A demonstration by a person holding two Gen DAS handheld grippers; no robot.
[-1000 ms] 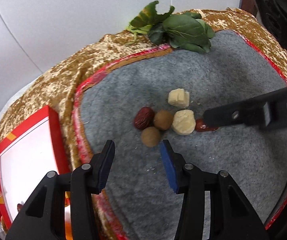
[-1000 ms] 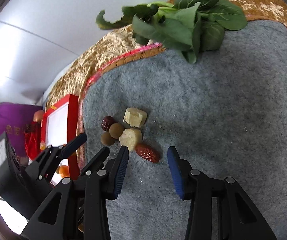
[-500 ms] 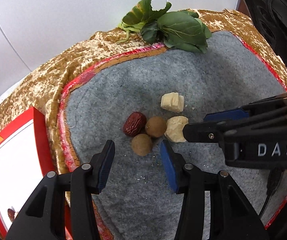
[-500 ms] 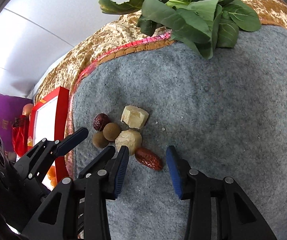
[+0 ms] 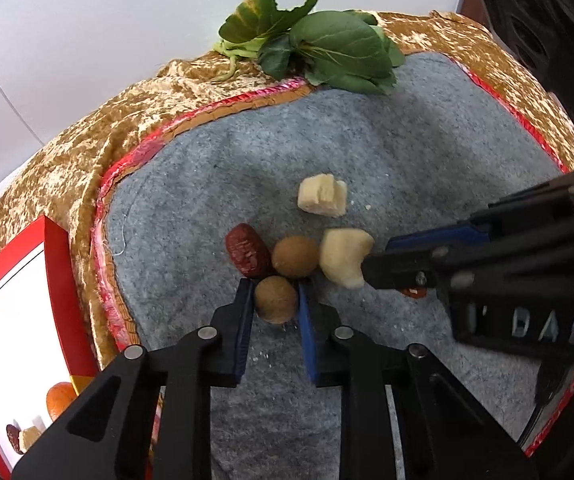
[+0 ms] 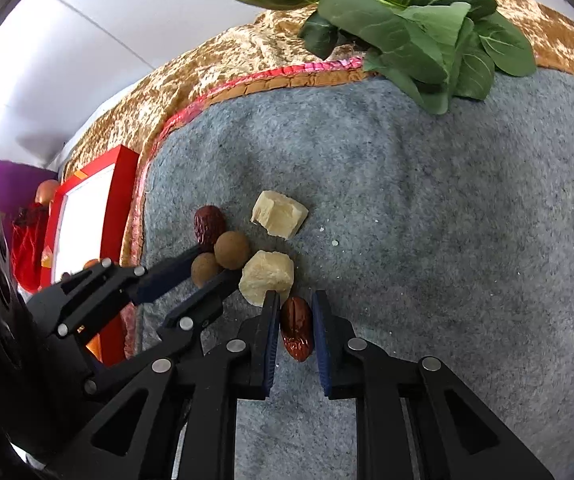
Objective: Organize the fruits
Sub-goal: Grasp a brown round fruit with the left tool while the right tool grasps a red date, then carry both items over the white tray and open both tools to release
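On the grey felt mat [image 5: 407, 152] lie two brown longans, two red dates and two pale chunks. My left gripper [image 5: 275, 292] is shut on the near longan [image 5: 275, 299], which rests on the mat. The second longan [image 5: 295, 257], a red date [image 5: 247, 253] and a pale chunk [image 5: 343, 256] sit just beyond it. My right gripper [image 6: 296, 316] is shut on the other red date [image 6: 296, 333], on the mat beside the pale chunk [image 6: 267, 276]. The left gripper also shows in the right wrist view [image 6: 203, 268].
A second pale chunk [image 5: 322, 200] lies farther back. Green leafy vegetables [image 5: 319, 52] sit at the mat's far edge on the gold cloth [image 5: 67, 160]. A red-rimmed white box [image 5: 11, 328] with an orange and other fruit stands at the left.
Both grippers have moved forward and down to the mat and closed: the left on the near longan, the right on the red date.
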